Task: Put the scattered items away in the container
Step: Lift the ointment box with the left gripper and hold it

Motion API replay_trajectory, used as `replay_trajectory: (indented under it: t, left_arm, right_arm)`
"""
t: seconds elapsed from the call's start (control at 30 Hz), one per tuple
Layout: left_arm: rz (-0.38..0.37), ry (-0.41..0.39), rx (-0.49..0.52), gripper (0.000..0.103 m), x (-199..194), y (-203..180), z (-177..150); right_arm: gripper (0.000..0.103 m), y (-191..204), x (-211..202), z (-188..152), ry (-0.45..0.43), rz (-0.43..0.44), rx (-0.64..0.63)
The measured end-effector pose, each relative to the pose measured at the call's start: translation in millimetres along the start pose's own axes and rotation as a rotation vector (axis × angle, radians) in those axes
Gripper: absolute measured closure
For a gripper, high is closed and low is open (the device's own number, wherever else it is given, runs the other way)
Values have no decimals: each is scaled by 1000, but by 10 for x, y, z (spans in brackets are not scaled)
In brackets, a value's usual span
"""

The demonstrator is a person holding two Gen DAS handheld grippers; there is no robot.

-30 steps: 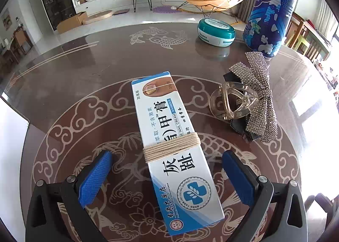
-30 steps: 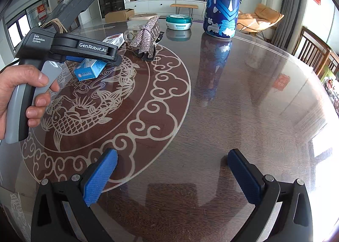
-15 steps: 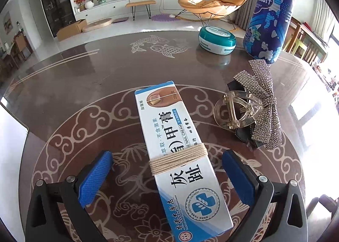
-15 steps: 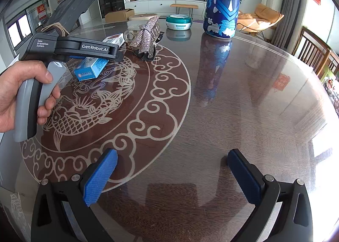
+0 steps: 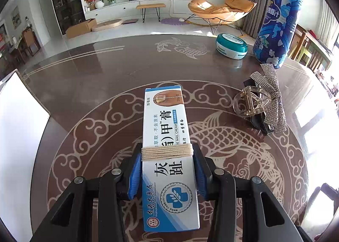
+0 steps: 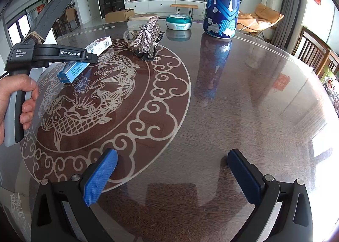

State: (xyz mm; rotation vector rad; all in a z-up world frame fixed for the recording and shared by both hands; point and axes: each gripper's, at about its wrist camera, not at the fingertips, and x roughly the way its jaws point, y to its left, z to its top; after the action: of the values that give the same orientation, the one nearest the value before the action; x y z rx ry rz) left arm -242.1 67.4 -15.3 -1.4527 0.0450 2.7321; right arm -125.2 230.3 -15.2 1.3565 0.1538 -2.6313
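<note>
While the left tool (image 5: 167, 170) closes on the box (image 5: 167, 146) — glossy carp-etched table (image 6: 211, 104), sunlit lounge.

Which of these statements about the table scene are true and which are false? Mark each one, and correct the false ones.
1. The left hand-held gripper has the ointment box between its blue pads. True; its jaws are closing.
2. The right hand-held gripper holds the hair clip. False; it is open, with only bare table between its pads.
3. String is wound round the box. True.
4. The teal round tin stands on the box. False; it stands apart, beside the blue patterned bottle.
</note>
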Motion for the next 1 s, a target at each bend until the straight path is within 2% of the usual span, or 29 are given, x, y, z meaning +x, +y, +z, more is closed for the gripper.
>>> replay_trajectory:
  t: [0.47, 1.0]
  left_arm:
    - [18, 33, 0, 59, -495, 525, -753]
    - [4, -3, 5, 59, -567, 547, -873]
  right_arm:
    - [0, 1, 0, 0, 0, 0, 0]
    - [0, 0, 3, 1, 0, 0, 0]
